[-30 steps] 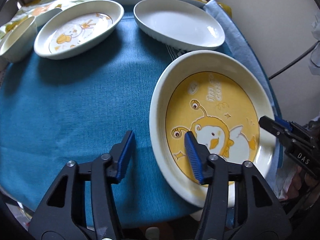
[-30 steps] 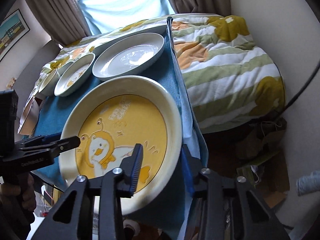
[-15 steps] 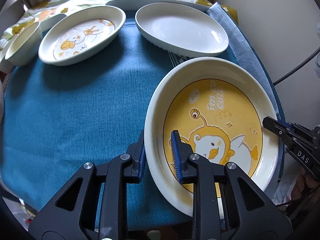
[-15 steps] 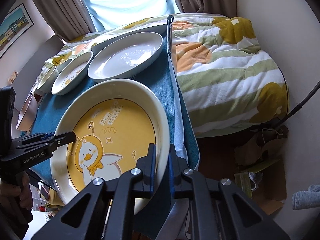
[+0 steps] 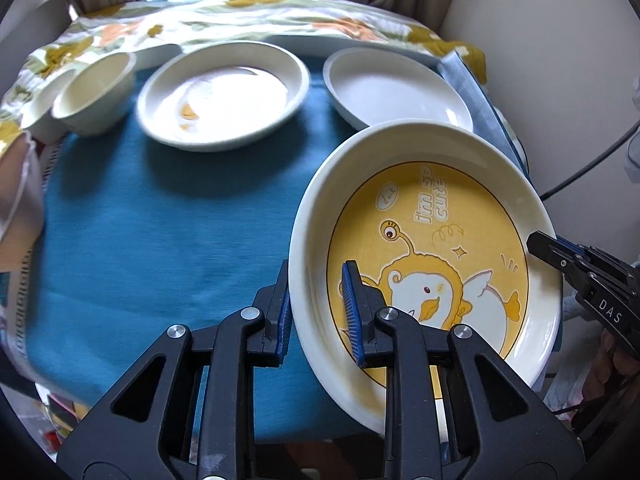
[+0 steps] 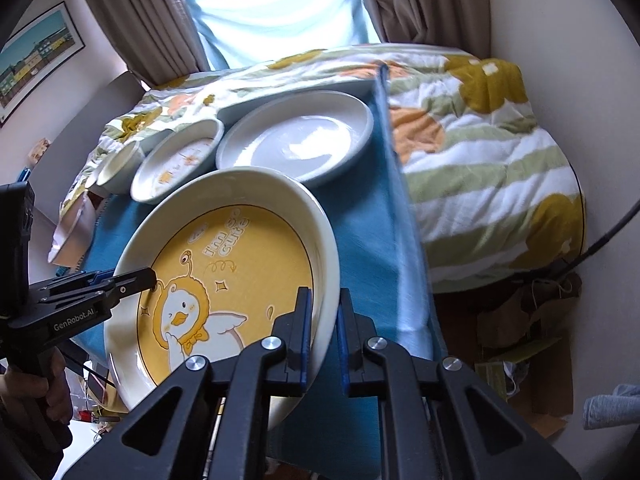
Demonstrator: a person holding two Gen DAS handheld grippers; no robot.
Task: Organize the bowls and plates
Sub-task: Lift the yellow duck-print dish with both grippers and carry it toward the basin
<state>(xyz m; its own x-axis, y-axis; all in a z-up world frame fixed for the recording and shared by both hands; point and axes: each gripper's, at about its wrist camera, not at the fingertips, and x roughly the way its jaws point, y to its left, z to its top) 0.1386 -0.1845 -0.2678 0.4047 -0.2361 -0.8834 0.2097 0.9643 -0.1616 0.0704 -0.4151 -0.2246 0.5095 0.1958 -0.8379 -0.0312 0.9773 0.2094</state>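
1. The left gripper (image 5: 316, 312) is clenched on the left rim of the yellow duck plate (image 5: 432, 248): one blue pad sits outside the rim, the other inside on the yellow print.
2. The right gripper (image 6: 323, 334) is clamped on the opposite rim of that plate, one pad on each side of the wall. In the left wrist view its black tip reaches the plate's right edge.
3. The yellow duck plate hangs between the two grippers at the near right corner of the blue tablecloth (image 5: 160, 240). It is tilted, and its far rim overlaps the plain white plate (image 5: 396, 88) in both views. Whether its underside touches the cloth cannot be told.
4. The plain white plate lies at the far right corner of the cloth.
5. A smaller duck-print plate (image 5: 224, 96) lies at the far edge, just left of the white plate; glare washes out most of its print.
6. A small cream bowl (image 5: 94, 94) stands at the far left corner, just beside the duck-print plate.
7. A floral quilt (image 6: 480, 136) spreads beyond the far edge and to the right of the cloth.
8. A hand (image 6: 32, 392) grips the left gripper's handle.
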